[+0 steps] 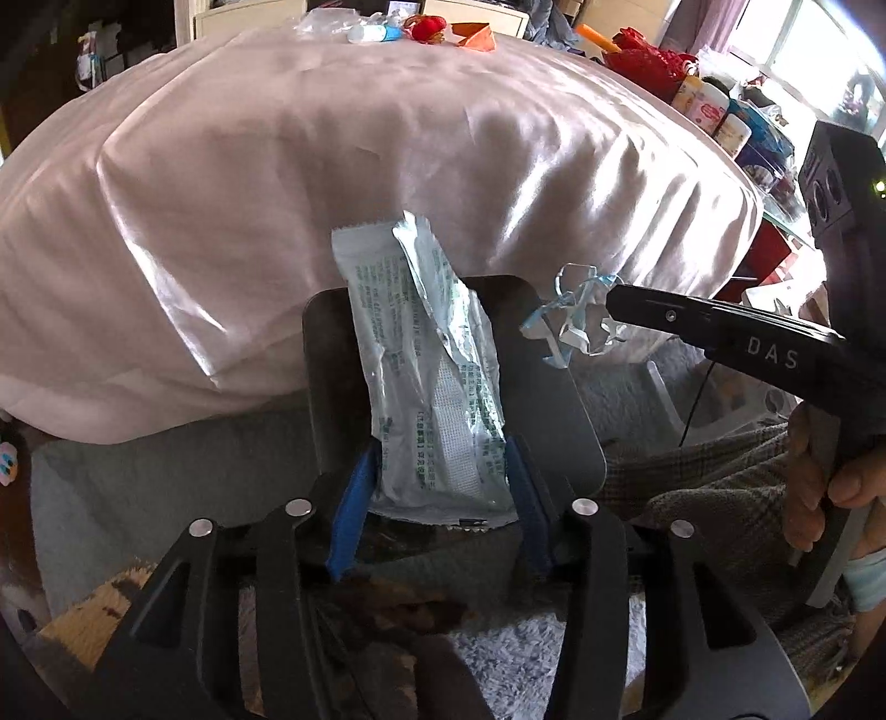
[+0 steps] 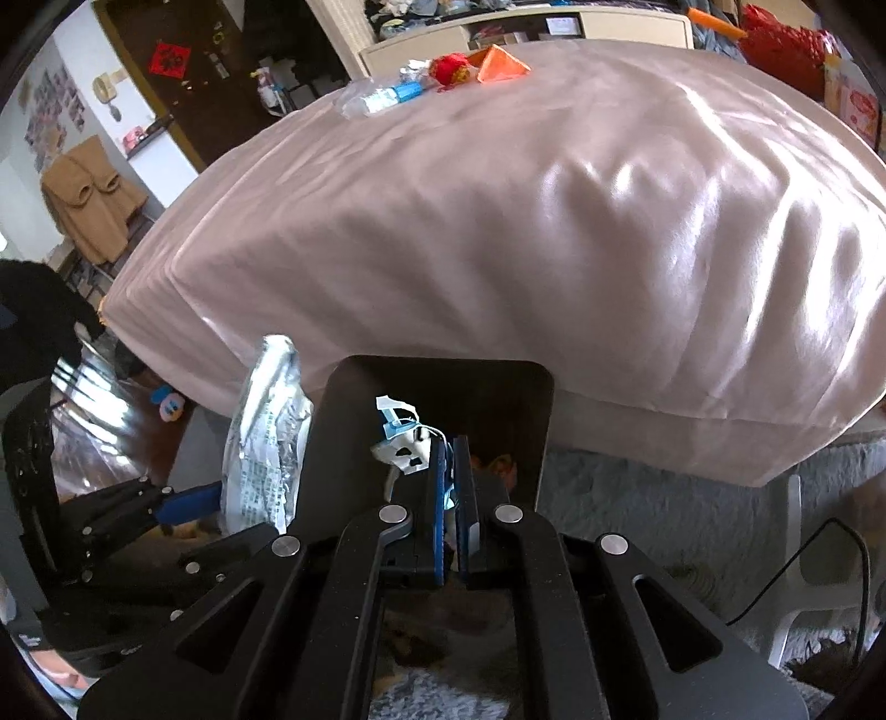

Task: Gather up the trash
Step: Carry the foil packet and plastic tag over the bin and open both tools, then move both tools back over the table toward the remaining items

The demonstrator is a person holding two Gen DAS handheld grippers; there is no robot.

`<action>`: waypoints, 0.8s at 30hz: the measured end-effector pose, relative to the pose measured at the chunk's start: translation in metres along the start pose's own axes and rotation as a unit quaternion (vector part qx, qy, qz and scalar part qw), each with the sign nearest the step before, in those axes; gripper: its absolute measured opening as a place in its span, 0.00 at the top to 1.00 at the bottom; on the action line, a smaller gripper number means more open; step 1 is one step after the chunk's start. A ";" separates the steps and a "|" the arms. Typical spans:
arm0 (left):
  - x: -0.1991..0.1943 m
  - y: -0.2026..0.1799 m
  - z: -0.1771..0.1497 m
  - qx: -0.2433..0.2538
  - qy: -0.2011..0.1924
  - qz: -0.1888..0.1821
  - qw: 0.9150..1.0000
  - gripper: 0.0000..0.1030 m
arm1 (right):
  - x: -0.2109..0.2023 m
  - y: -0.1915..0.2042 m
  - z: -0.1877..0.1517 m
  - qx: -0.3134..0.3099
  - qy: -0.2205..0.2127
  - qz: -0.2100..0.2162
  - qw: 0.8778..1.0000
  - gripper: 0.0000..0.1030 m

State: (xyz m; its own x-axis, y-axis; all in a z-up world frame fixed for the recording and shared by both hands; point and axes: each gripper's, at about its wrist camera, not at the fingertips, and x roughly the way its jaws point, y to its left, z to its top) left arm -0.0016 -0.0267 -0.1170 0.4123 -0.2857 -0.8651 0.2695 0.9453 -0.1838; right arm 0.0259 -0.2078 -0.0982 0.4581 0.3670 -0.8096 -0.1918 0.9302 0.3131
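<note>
Left wrist: our left tongs [image 1: 437, 487] are clamped on a wrapper [image 1: 426, 376], held upright before the bed [image 1: 332, 166]. Bottle [image 1: 374, 33] and red scraps [image 1: 425, 26] lie at the bed's far edge; grey rug [image 1: 554, 637] below.

Right wrist: our right tongs [image 2: 455, 471] are pinched together on a plastic scrap [image 2: 401, 437]. Dark door [image 2: 183, 72] and tan coat [image 2: 91, 205] at left.

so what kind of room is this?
Likely a lived-in bedroom: a bed under a pink satin cover, a coat hanging by the door, and cluttered shelves by the window.
</note>
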 end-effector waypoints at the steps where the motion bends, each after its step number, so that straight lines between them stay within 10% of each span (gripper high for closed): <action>1: 0.000 0.001 0.000 -0.002 0.001 0.000 1.000 0.53 | 0.001 -0.002 0.000 0.005 0.002 0.000 1.000 0.94; 7: -0.001 0.002 -0.001 -0.001 -0.002 0.009 1.000 0.34 | 0.002 -0.008 0.000 0.021 0.005 -0.001 1.000 0.86; 9: -0.003 0.001 -0.001 -0.001 -0.006 0.010 1.000 0.30 | 0.001 -0.010 -0.001 0.027 0.003 0.003 1.000 0.46; 18: -0.009 0.008 0.001 -0.017 -0.013 0.016 1.000 0.12 | -0.019 -0.021 0.005 0.063 -0.040 -0.011 0.997 0.09; 24: -0.020 0.016 0.010 -0.042 -0.009 0.000 0.999 0.08 | -0.037 -0.026 0.015 0.077 -0.058 0.001 0.995 0.04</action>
State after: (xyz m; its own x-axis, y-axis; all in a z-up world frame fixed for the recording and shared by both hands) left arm 0.0036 -0.0081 -0.0981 0.4281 -0.2871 -0.8569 0.1952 0.9552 -0.2225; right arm 0.0264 -0.2460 -0.0690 0.5567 0.3592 -0.7490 -0.0613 0.9170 0.3941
